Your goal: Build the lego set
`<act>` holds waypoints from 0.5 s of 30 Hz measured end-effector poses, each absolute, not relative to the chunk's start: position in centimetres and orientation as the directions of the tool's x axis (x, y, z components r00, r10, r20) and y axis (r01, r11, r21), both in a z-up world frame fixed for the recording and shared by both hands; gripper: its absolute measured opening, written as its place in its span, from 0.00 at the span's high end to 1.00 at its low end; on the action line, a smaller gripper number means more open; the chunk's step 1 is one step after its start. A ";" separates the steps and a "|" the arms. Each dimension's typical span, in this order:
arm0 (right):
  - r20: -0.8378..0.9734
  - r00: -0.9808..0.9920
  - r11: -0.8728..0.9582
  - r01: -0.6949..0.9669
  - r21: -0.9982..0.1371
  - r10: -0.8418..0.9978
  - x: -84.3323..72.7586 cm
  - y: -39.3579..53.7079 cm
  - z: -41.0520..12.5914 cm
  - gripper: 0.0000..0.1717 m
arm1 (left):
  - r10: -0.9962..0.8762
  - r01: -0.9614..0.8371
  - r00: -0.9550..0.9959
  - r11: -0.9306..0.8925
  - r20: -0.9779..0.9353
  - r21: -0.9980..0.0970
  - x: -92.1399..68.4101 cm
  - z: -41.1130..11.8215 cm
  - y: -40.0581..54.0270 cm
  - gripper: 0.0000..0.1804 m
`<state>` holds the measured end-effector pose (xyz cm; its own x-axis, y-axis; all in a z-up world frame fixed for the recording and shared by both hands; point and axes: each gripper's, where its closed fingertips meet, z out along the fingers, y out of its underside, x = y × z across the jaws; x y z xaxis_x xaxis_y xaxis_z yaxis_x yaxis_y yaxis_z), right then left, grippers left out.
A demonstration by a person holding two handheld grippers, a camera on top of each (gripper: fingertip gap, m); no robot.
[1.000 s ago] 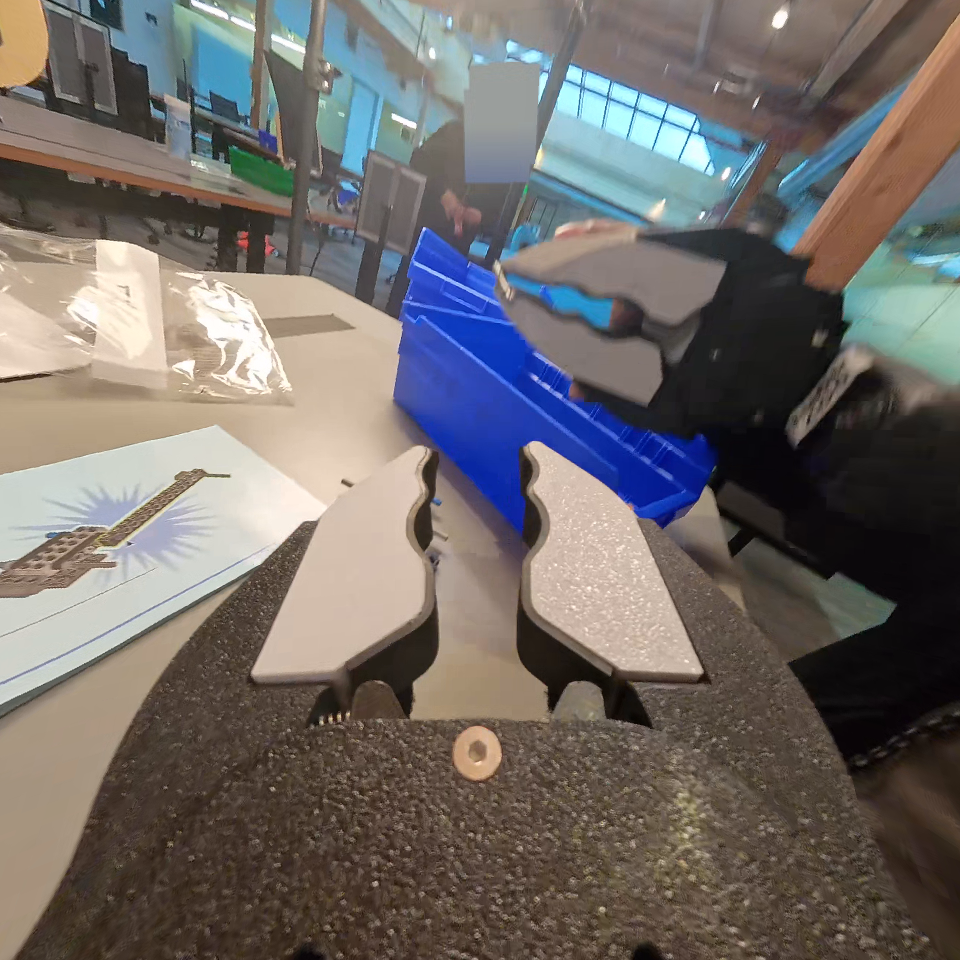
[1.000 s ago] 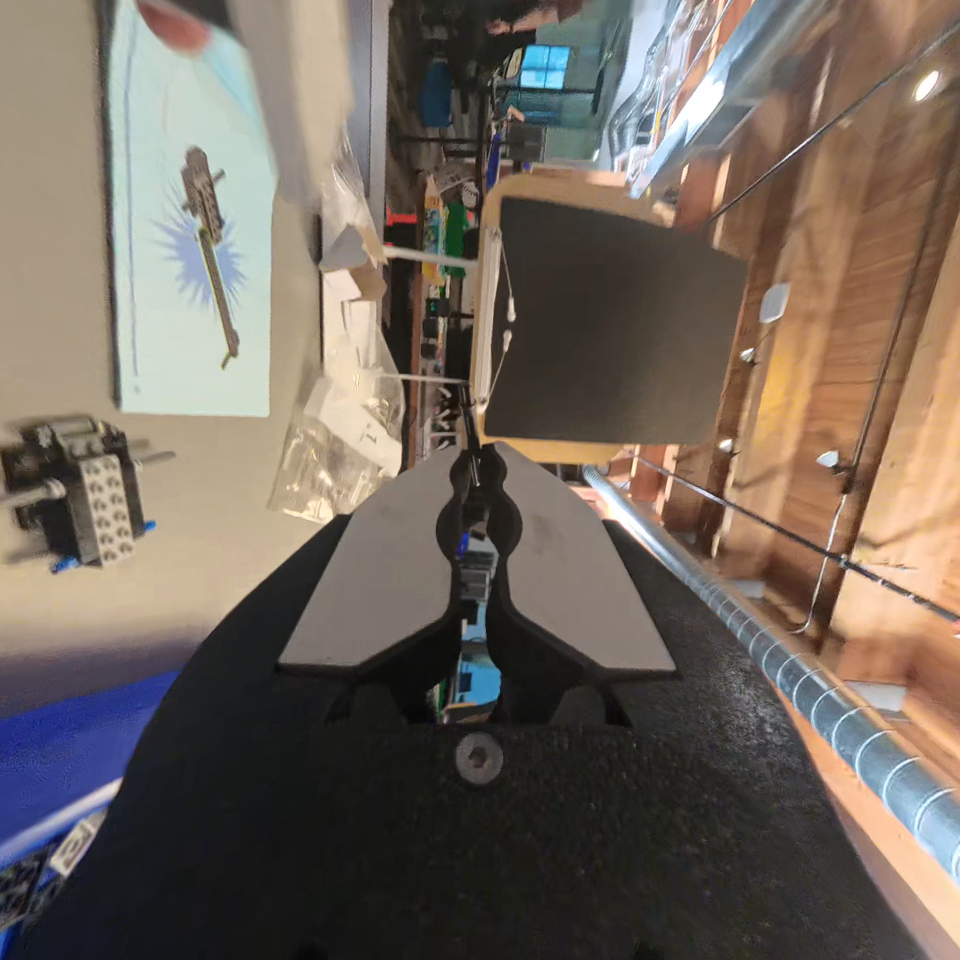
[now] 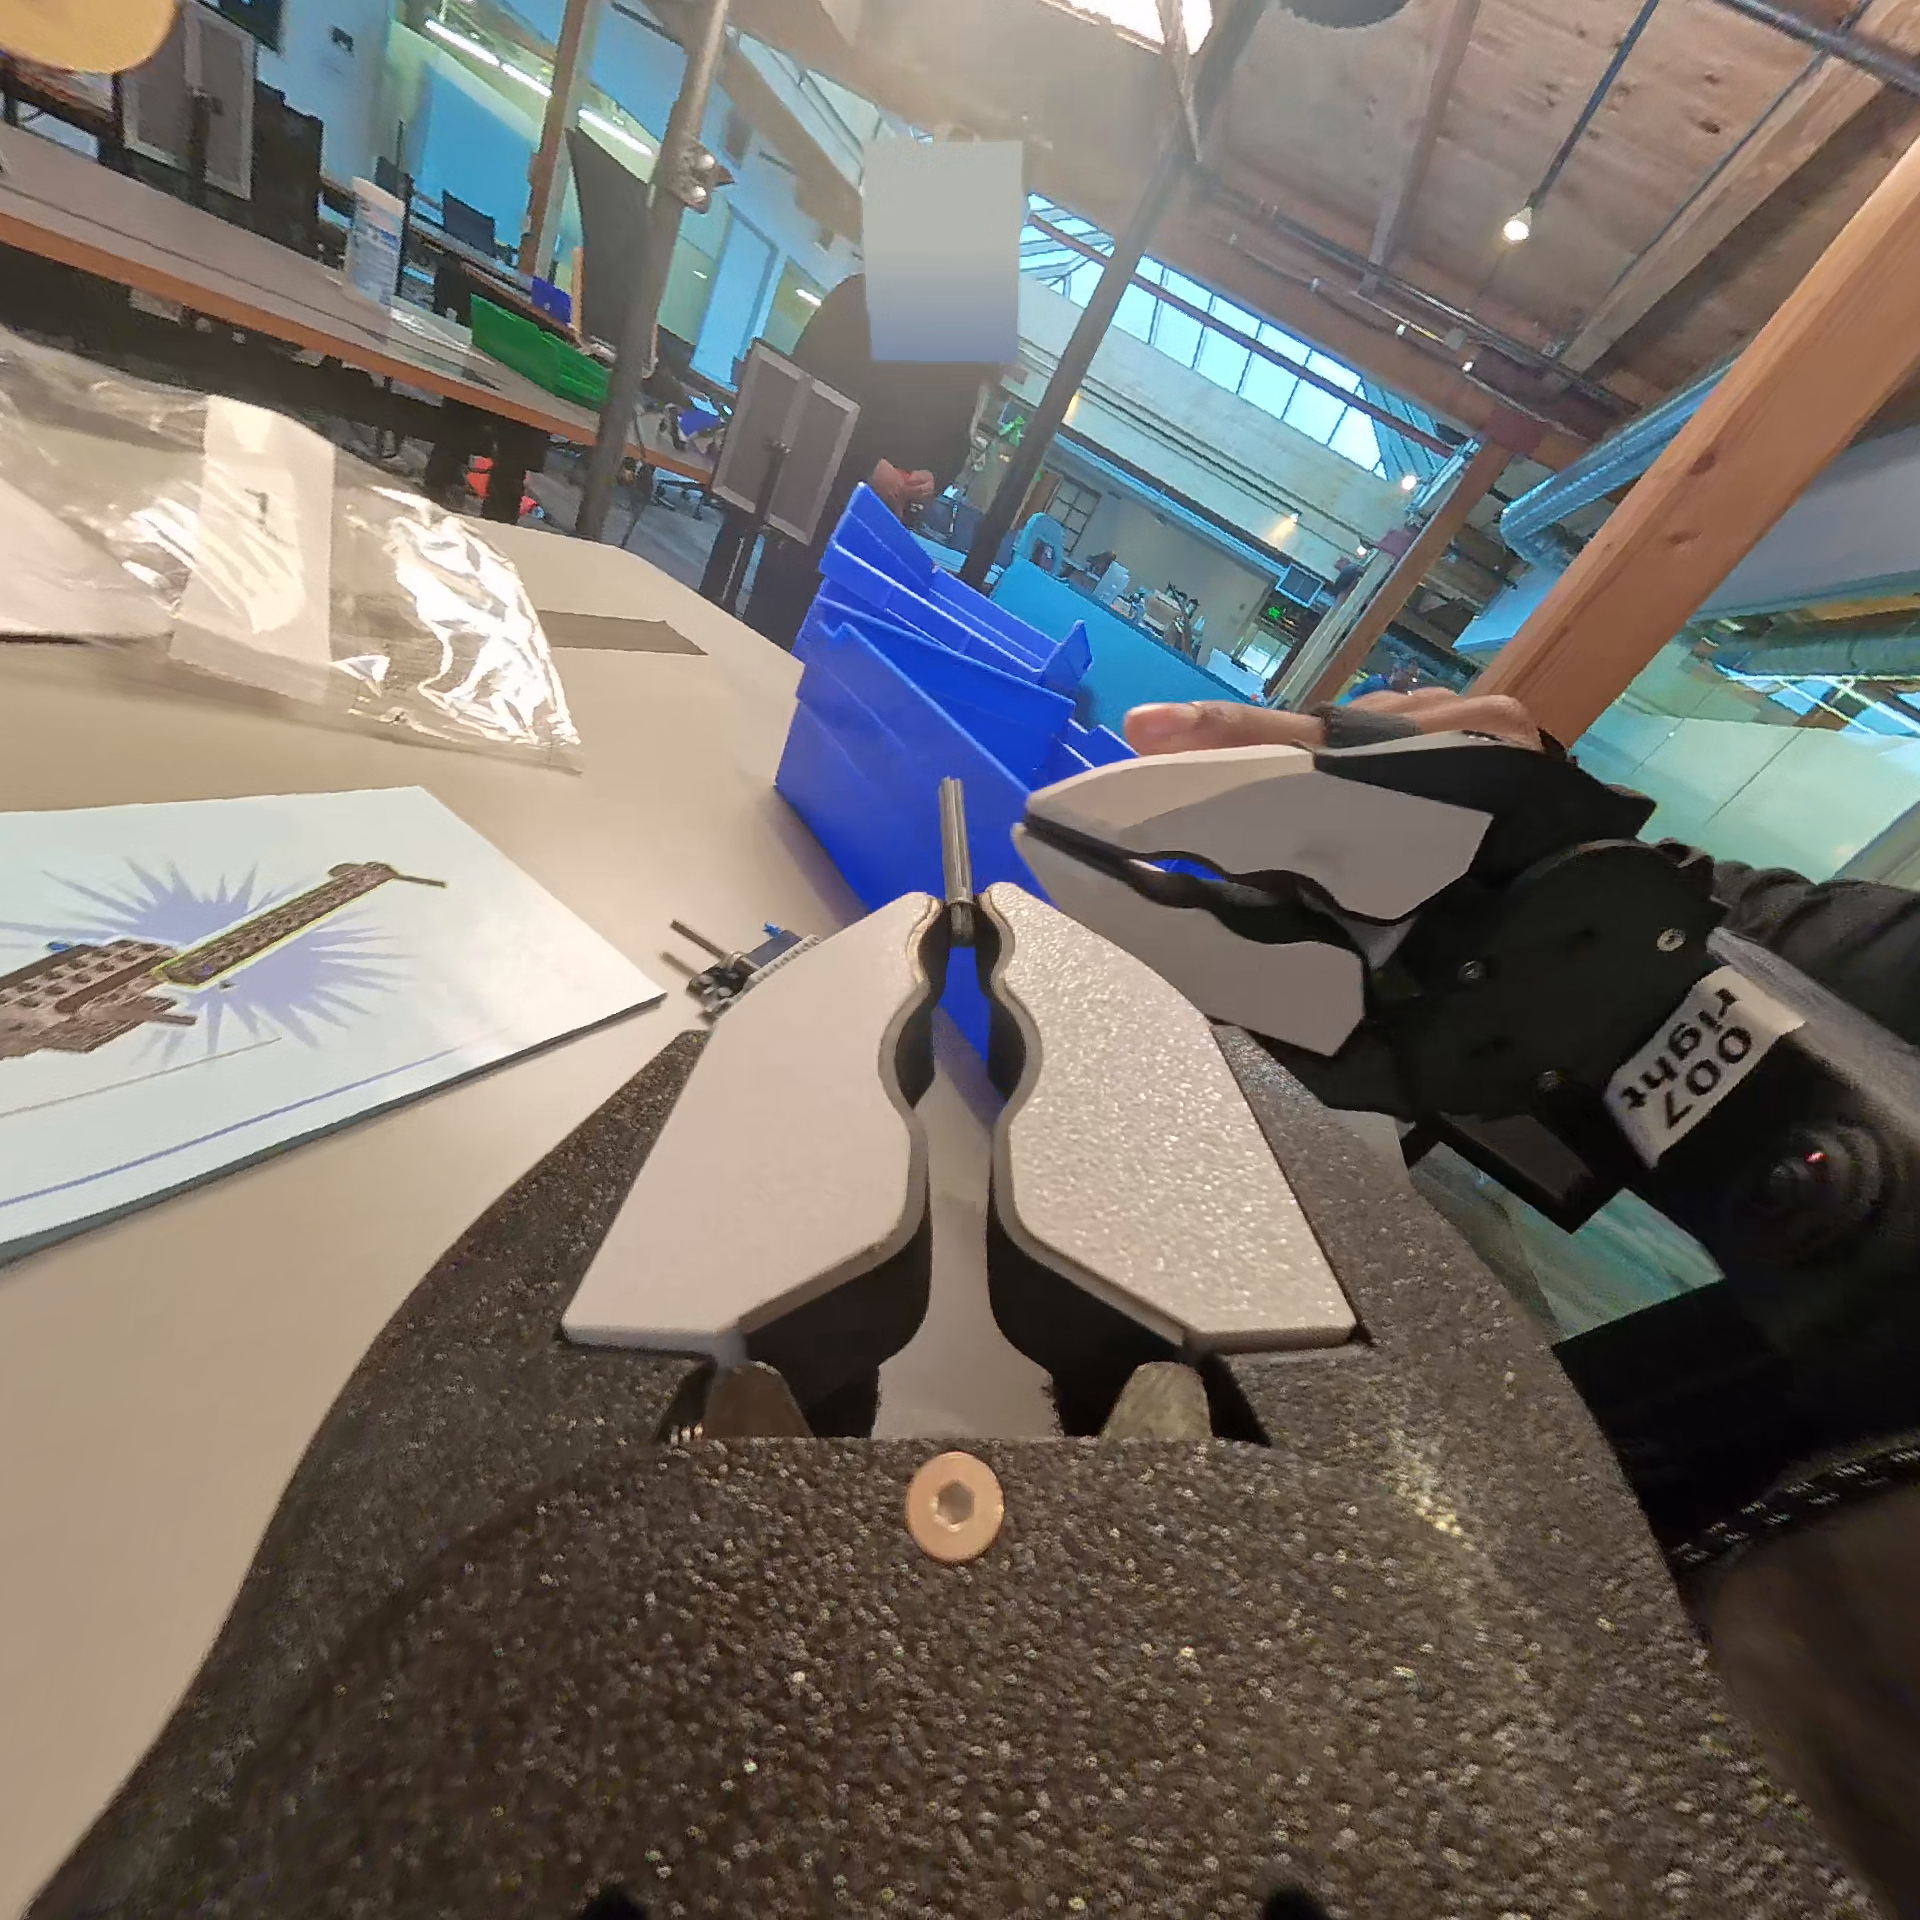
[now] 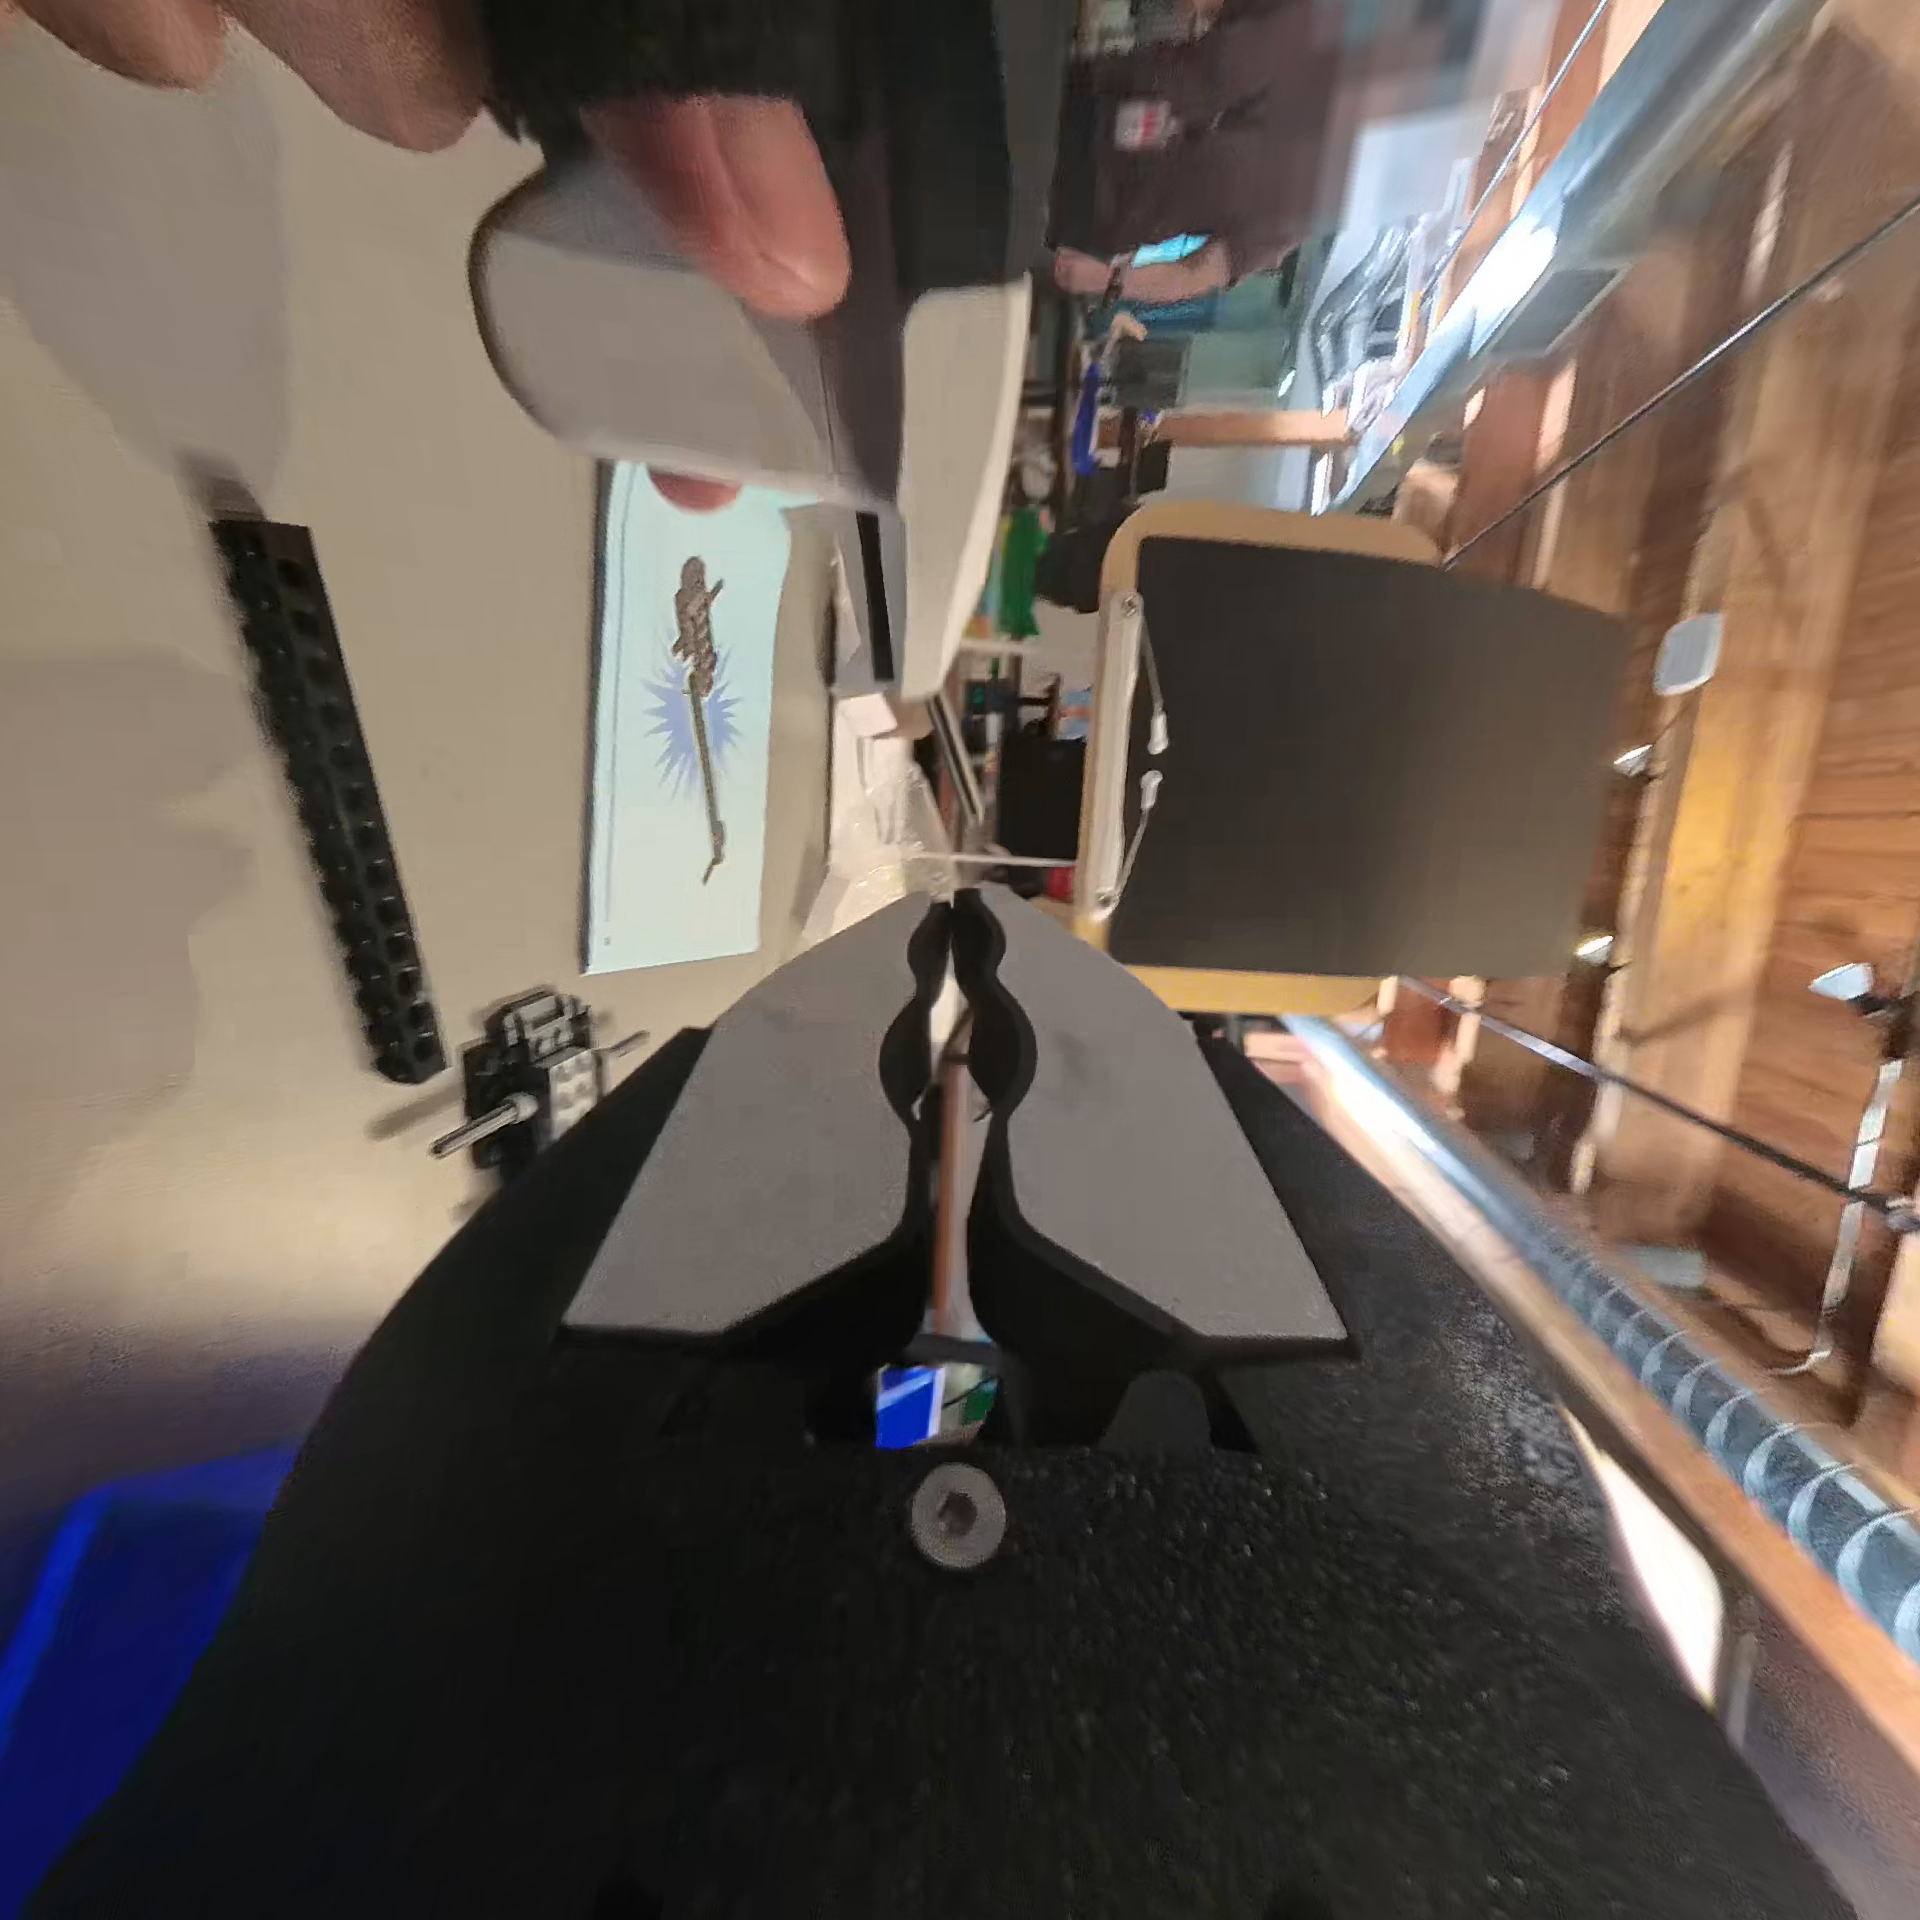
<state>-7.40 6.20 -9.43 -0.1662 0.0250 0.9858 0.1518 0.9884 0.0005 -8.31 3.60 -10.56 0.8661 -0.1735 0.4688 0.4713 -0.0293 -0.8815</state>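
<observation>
Left hand-held gripper (image 3: 957, 920) newly pinching rod (image 3: 954, 852)

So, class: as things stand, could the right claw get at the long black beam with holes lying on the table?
Probably yes. The beam lies flat on the table with bare surface around it. The left claw hangs above, off to one side, not over it. The right claw looks shut, so it would need opening.

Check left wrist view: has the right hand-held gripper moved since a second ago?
Yes. The right hand-held gripper has dropped against the blue bins: earlier its tips overlapped their upper rims, now they sit lower, beside the thin rod in the left hand-held gripper.
</observation>
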 end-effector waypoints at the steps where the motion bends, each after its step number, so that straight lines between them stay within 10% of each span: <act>1: 0.980 -0.186 0.983 0.177 -0.040 0.073 -7.1 6.4 -9.8 0.99 | -0.160 0.476 0.866 -0.029 0.475 -0.879 -8.8 -10.8 3.4 0.98; 6: 0.881 -0.313 0.917 0.296 -0.265 0.356 -5.8 5.7 -12.9 0.99 | -0.112 0.459 0.881 -0.036 0.460 -0.888 -10.9 -11.7 2.5 0.98; 15: 0.818 -0.364 0.883 0.333 -0.331 0.444 -7.8 0.8 -17.5 1.00 | -0.082 0.418 0.904 -0.039 0.420 -0.908 -13.0 -11.8 0.8 0.98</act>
